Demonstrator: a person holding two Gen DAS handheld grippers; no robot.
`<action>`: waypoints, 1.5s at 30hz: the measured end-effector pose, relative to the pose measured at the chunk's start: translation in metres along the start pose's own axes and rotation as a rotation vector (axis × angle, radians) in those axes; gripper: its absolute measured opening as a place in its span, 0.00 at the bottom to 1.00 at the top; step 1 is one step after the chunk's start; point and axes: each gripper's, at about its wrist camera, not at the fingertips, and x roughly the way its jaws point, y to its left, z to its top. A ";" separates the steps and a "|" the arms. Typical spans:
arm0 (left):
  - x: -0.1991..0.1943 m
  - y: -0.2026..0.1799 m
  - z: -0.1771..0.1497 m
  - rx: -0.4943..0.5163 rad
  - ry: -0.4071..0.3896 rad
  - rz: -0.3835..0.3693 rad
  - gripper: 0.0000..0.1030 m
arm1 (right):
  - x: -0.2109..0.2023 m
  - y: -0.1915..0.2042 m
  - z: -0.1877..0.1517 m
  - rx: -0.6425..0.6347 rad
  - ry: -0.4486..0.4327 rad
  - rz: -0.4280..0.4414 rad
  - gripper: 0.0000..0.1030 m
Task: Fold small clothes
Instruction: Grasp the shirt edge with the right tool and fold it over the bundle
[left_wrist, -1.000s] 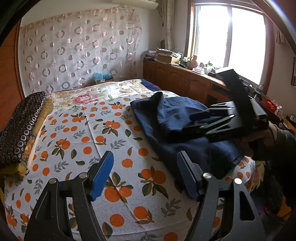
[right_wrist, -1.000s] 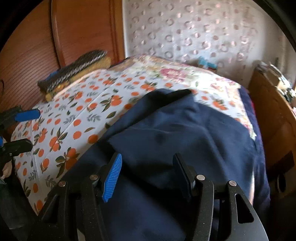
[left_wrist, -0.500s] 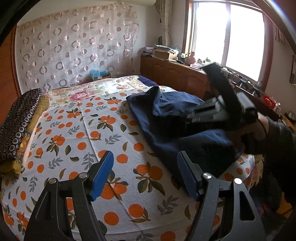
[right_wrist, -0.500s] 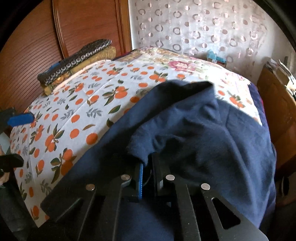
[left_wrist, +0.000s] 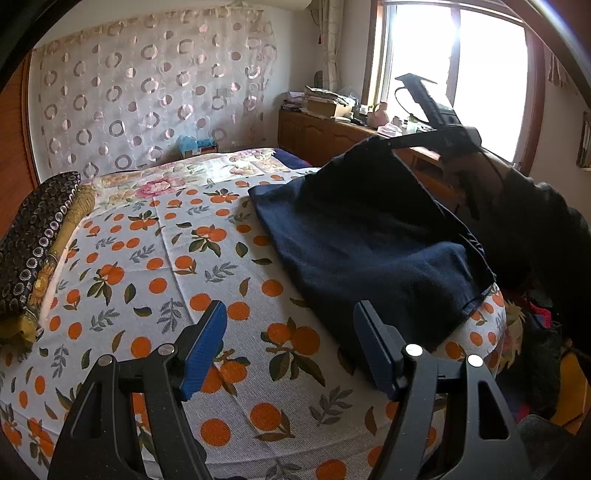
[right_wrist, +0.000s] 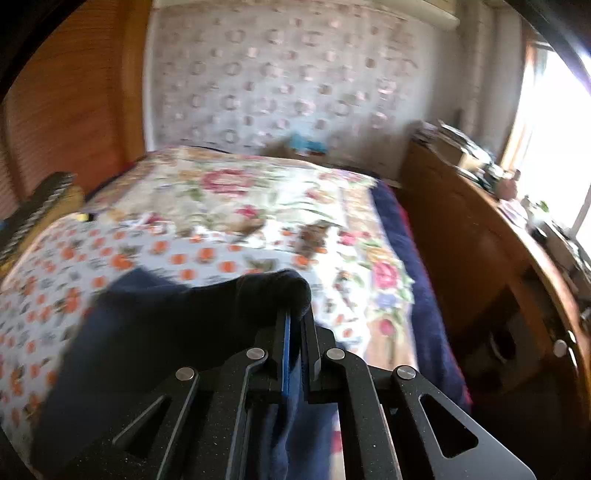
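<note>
- Lifting one edge of the garment (left_wrist: 369, 236), the right gripper (right_wrist: 295, 325) is clamped on a bunched fold of the dark blue cloth; the jaws are standing almost together with fabric pinched between them.
- Seen from the left wrist view, the right gripper (left_wrist: 391, 144) is holding that edge up at the upper right of the frame, in front of the window (left_wrist: 454, 74).
- The garment is hanging from the grip as a slanted sheet; its lower part is lying on the bed (left_wrist: 155, 258) at centre right, reaching to the near right corner of the mattress.
- The left gripper (left_wrist: 290, 347) is hovering over the bedspread at the bottom centre of the frame, jaws spread wide and holding nothing.
- Key relation: the garment is lying up and to the right of the left gripper, with its long axis running from the far centre of the frame toward the lower right. Its near hem (left_wrist: 476, 299) is sitting just right of the left gripper's right finger (left_wrist: 373, 343).
- Judgement: the left gripper is nearer to the free lower edge, so it is best placed to take that hem or pin it while the raised edge is carried over.
- Risk, as a judgement: the grip is on a bunch, not a flat edge, so the fold may land uneven.
- Folded bedding (left_wrist: 33, 236) is resting at the left edge, well apart from the work.
</note>
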 end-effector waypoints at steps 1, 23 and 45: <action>0.000 0.000 0.000 0.000 0.002 0.000 0.70 | 0.007 -0.003 0.001 0.009 0.007 -0.022 0.04; 0.009 -0.007 -0.005 0.008 0.035 -0.015 0.70 | 0.082 -0.027 0.001 0.152 0.215 0.176 0.30; 0.014 -0.015 -0.006 0.021 0.051 -0.036 0.70 | 0.005 -0.059 -0.019 0.092 0.091 0.042 0.41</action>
